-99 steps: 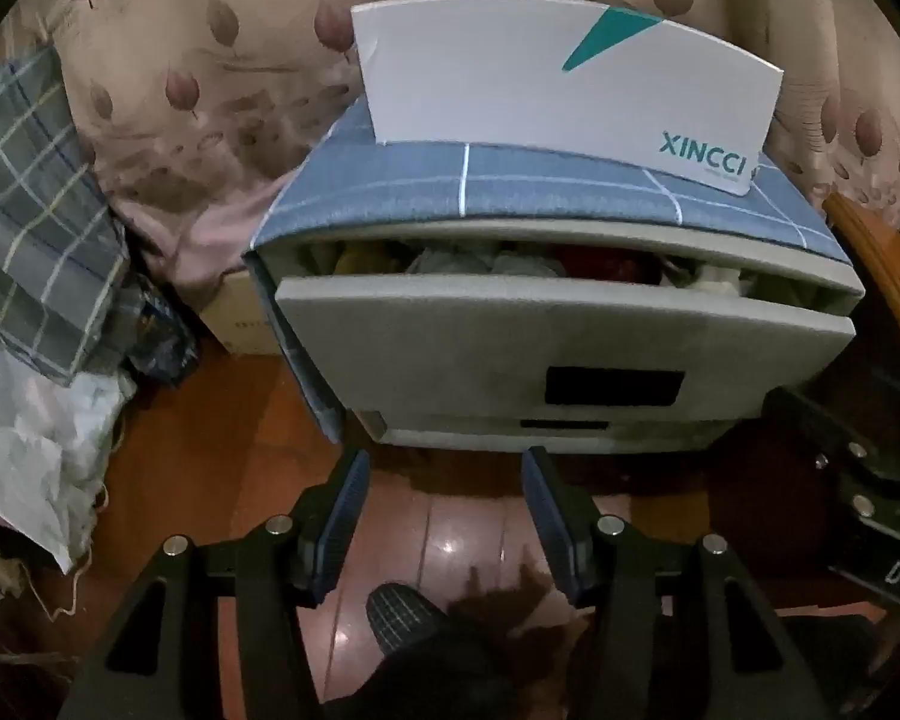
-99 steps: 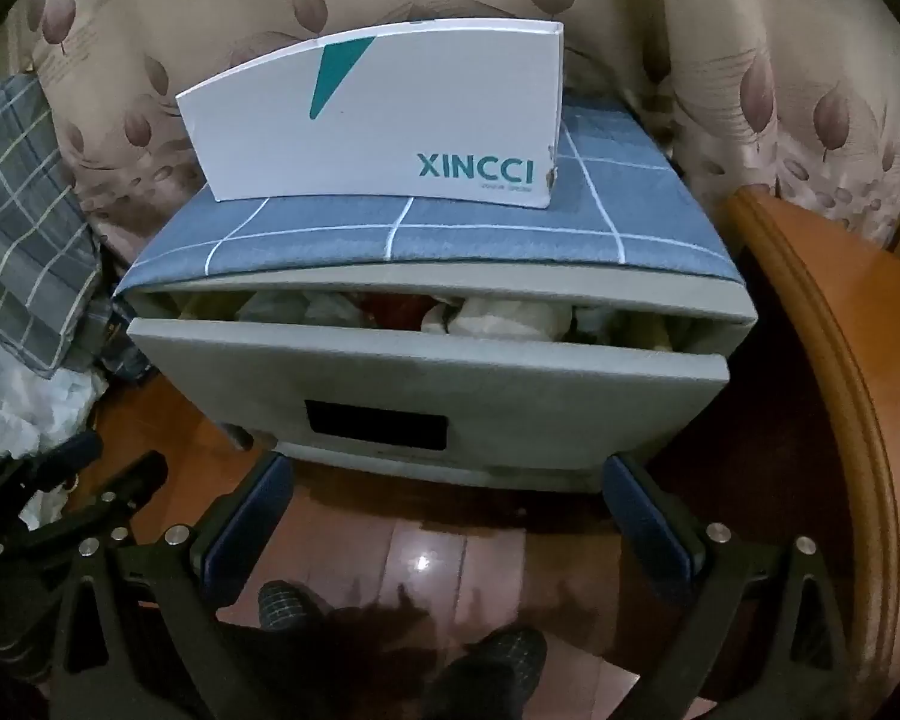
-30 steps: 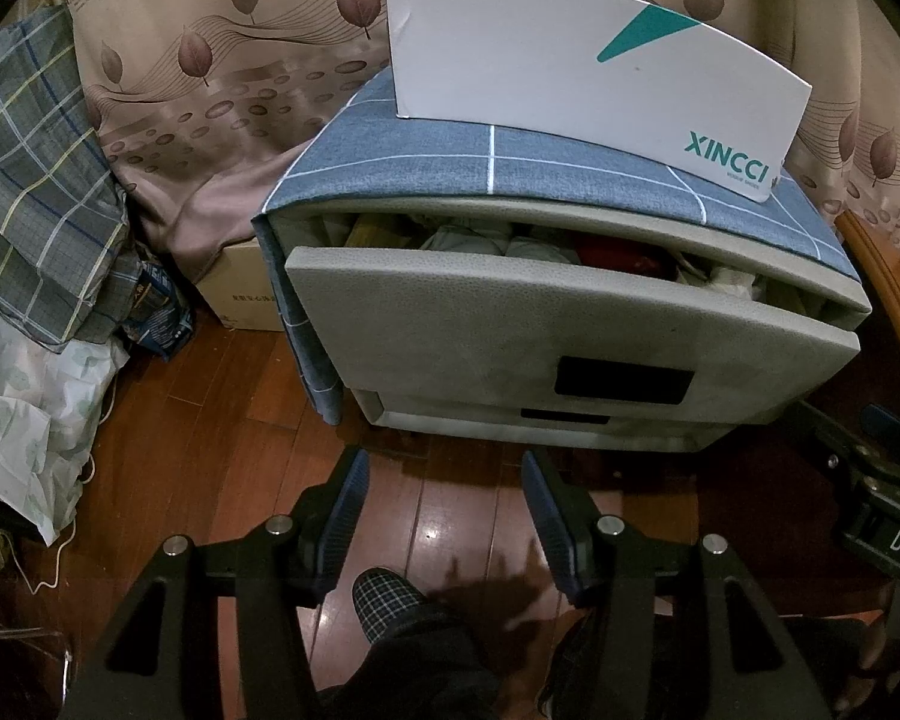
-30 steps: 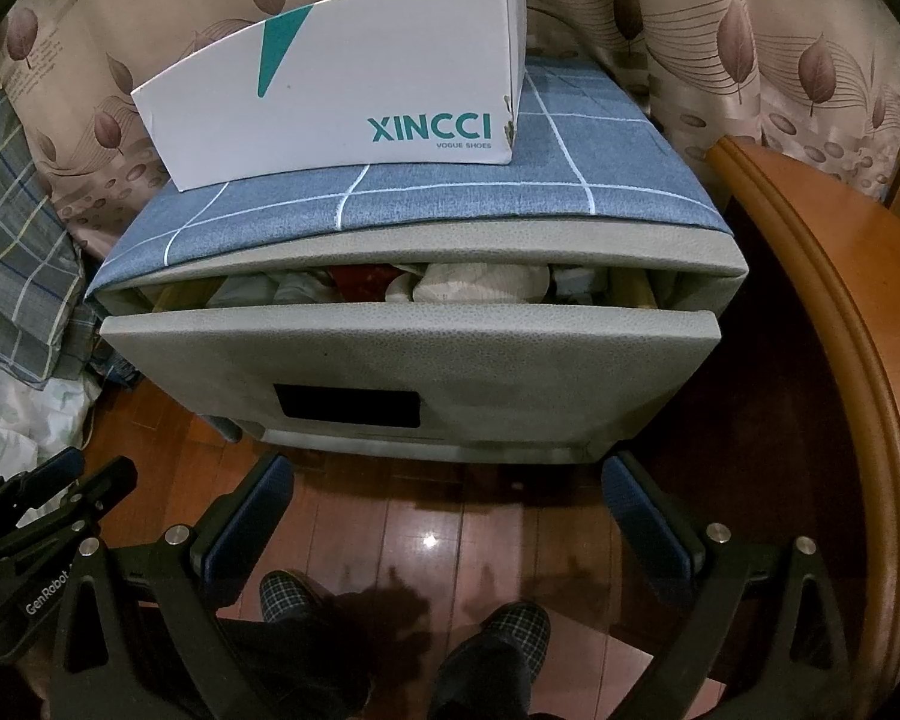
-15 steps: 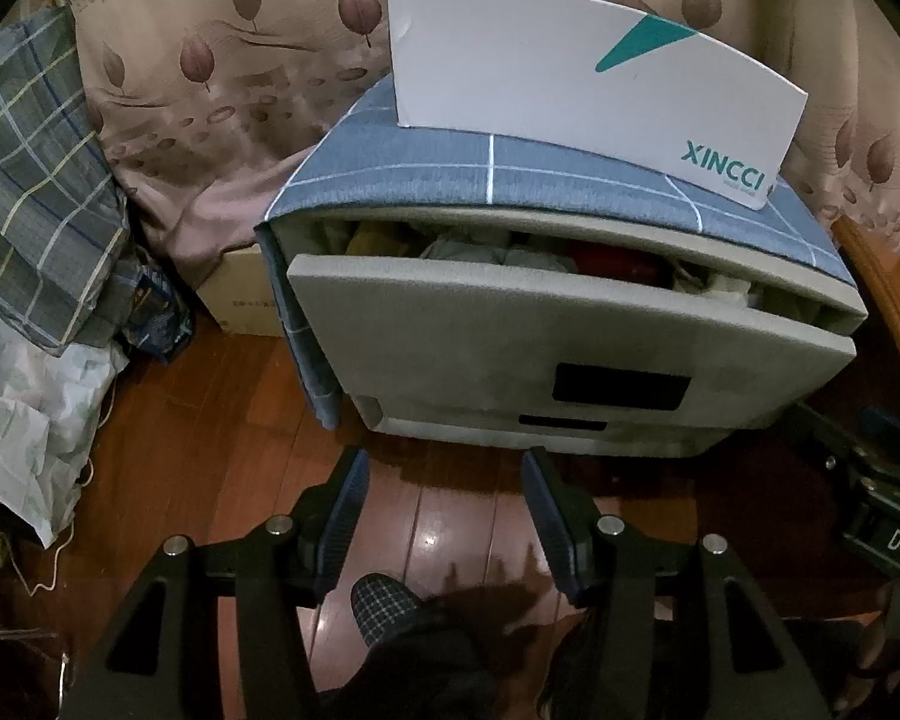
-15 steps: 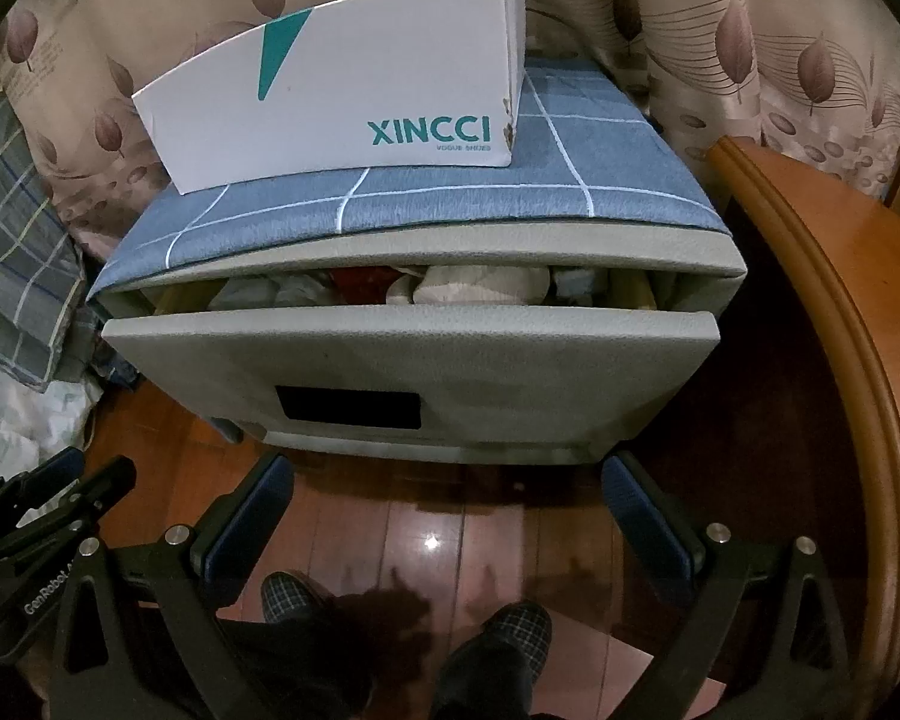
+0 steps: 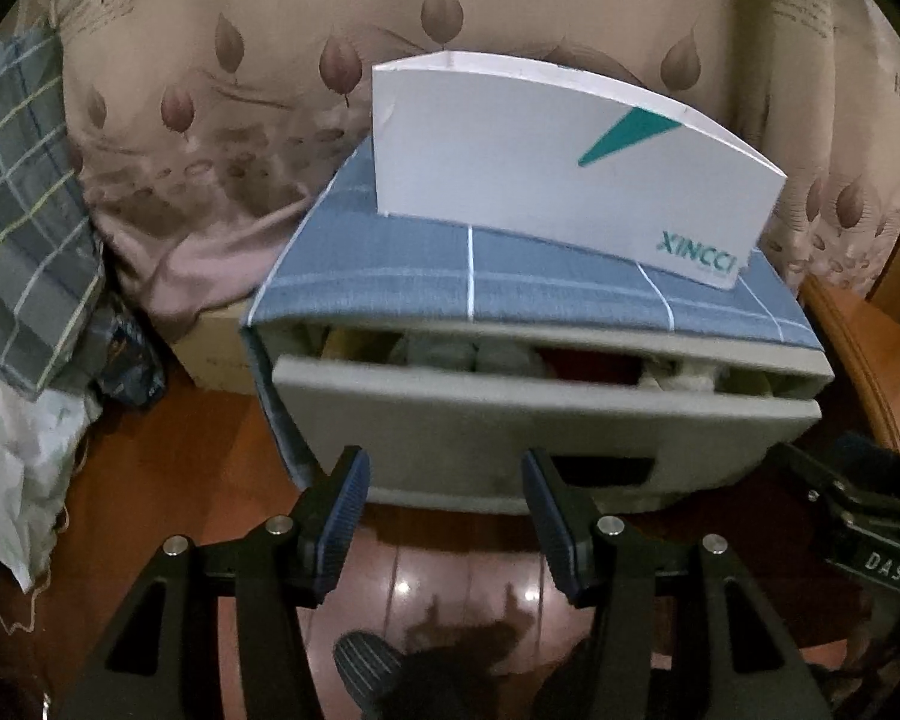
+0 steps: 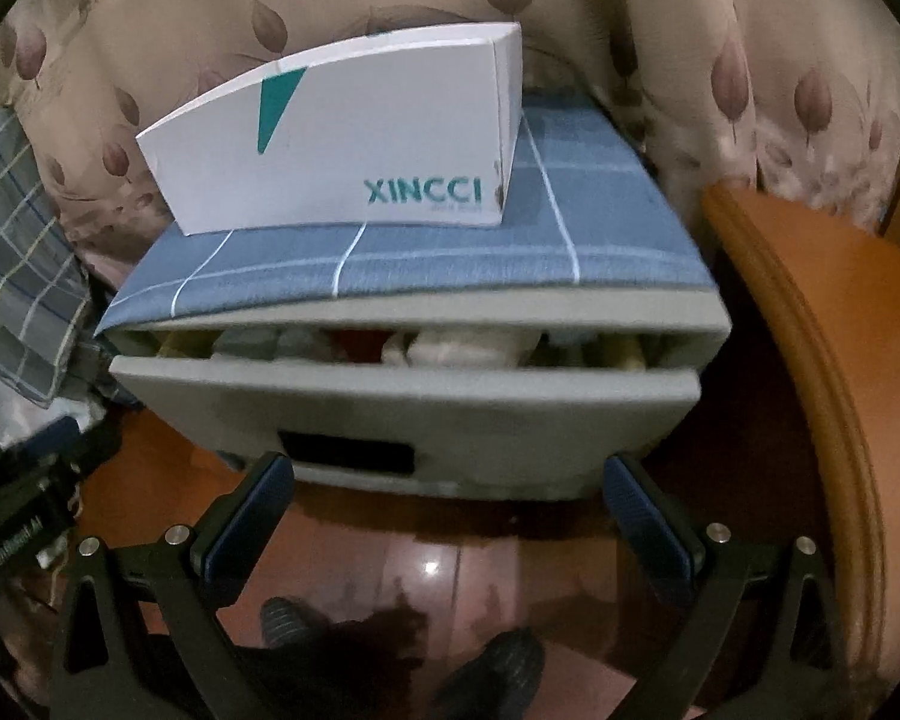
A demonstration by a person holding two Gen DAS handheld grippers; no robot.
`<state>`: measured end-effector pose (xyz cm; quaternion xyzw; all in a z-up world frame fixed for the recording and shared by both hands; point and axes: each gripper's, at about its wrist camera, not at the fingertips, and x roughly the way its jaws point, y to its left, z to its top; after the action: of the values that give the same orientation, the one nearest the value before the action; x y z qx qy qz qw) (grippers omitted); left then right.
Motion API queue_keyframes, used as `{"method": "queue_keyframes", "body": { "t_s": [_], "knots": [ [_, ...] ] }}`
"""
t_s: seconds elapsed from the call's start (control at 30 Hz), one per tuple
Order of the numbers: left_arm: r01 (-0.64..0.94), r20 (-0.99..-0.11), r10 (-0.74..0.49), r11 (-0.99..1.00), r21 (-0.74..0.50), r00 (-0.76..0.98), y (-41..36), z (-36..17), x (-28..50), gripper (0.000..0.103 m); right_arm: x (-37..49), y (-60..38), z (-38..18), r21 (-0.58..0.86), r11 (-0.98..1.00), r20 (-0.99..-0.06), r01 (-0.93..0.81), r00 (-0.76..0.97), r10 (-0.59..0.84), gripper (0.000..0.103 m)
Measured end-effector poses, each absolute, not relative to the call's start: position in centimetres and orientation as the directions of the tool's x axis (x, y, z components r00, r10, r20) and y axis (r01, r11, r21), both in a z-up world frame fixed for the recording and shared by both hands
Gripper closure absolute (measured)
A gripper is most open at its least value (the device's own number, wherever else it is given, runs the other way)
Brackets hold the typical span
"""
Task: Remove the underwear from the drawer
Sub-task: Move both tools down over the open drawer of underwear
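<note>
A grey drawer [image 7: 546, 414] [image 8: 408, 414] of a low cabinet stands pulled partly out. Folded underwear in grey, red, cream and yellow [image 7: 450, 354] [image 8: 468, 345] fills the gap behind its front panel. My left gripper [image 7: 444, 480] is open and empty, hovering just in front of the drawer's lower left. My right gripper [image 8: 450, 486] is open wide and empty, in front of the drawer's lower edge near the dark handle slot [image 8: 348, 453].
A white XINCCI box [image 7: 558, 174] [image 8: 342, 138] sits on the blue checked cloth [image 8: 426, 258] covering the cabinet top. A leaf-patterned curtain [image 7: 210, 90] hangs behind. Plaid fabric [image 7: 18, 210] piles at left. A curved wooden furniture edge [image 8: 810, 348] stands at right. My feet show on the wooden floor [image 8: 426, 564].
Both grippers have moved forward and lower, closer to the drawer front. The drawer stays open by the same amount. Both grippers stay open.
</note>
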<state>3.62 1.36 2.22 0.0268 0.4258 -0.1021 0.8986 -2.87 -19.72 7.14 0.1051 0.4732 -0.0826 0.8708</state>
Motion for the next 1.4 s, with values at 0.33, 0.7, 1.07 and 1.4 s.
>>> {"method": "queue_keyframes", "body": {
  "t_s": [0.33,0.7,1.07,1.4],
  "knots": [
    [0.245,-0.784,-0.149,0.97,0.003,0.602,0.1,0.4,8.7,0.049,1.4,-21.9,4.9,0.062,0.963,-0.862,0.264,0.5,-0.081,0.001],
    [0.252,-0.81,-0.147,0.968,0.002,0.568,-1.0,-2.2,12.0,0.049,4.4,-22.2,2.4,0.058,0.964,-0.878,0.258,0.473,-0.074,0.001],
    [0.251,-0.83,-0.127,0.968,0.016,0.543,-2.1,-4.0,13.7,0.049,5.6,-22.0,1.3,0.08,0.962,-0.889,0.261,0.455,-0.05,0.001],
    [0.278,-0.862,-0.137,0.961,0.005,0.487,-2.0,-4.4,14.4,0.048,6.9,-22.3,0.5,0.076,0.959,-0.921,0.273,0.388,-0.037,0.001]
  ]
}}
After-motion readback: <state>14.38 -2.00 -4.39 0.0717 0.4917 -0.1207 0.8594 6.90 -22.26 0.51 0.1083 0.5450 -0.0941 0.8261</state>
